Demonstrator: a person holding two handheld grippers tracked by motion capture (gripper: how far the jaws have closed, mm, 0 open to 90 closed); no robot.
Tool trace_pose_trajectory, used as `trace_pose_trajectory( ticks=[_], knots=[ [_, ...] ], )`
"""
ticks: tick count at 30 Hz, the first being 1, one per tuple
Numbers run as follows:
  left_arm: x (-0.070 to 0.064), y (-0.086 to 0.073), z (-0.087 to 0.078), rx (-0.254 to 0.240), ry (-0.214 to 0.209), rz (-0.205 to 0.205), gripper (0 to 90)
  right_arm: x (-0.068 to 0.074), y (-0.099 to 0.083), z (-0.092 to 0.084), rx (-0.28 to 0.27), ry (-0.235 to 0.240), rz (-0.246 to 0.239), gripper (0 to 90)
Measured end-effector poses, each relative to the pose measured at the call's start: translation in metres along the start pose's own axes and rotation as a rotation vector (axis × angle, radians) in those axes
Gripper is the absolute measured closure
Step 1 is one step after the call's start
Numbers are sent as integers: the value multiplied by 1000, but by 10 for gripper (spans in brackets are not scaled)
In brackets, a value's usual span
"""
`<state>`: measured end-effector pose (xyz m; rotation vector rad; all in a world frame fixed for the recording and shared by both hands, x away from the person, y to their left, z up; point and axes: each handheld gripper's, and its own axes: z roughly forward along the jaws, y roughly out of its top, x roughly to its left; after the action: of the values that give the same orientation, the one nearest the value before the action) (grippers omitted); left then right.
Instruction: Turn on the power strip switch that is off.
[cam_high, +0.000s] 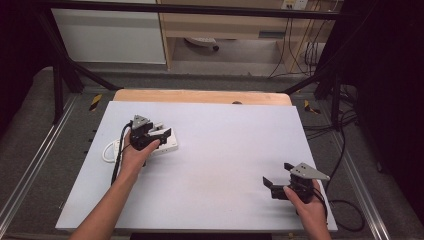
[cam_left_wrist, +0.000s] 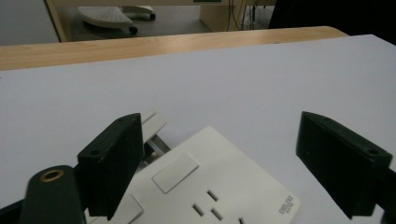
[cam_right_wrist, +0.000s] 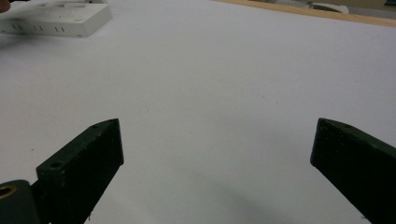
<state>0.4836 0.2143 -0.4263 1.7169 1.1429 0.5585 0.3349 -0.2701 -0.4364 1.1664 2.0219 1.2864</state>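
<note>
Strip: white power strip (cam_high: 161, 140) lies at about nine o'clock on the white table (cam_high: 225, 150), well left of centre, with its cord looped off its left end.
Left gripper: left gripper (cam_high: 150, 134) hangs right over the strip; in the left gripper view the jaws stand wide apart, one on each side of the white body (cam_left_wrist: 219, 191), pads not pressing on it.
Small part: a pale grey piece (cam_left_wrist: 154, 126) sits at the strip's far left corner, just behind the left jaw; what it is I cannot tell.
Long axis: the strip runs roughly nine to three o'clock, tilted slightly, across the line of the open jaws.
Nearer hand: the left by far; the right is well apart.
Right gripper: right gripper (cam_high: 280, 184) rests near five o'clock, jaws spread, nothing between them, bare table ahead (cam_right_wrist: 210, 93).
Surface: smooth, matt, white board with a wooden edge (cam_high: 200, 96) at twelve o'clock.
Room: dark frame, grey floor, cables at right, a pale cabinet behind.
</note>
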Motion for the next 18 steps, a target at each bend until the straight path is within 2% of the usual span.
trace_pose_trajectory(
  ticks=[11,18],
  knots=[
    [-12,5,-11,1,-44,33,98,1,1,-1,-14,15,-2,21],
    [-16,9,-17,-6,-59,33,95,0,1,-1,-13,12,-5,21]
  ],
)
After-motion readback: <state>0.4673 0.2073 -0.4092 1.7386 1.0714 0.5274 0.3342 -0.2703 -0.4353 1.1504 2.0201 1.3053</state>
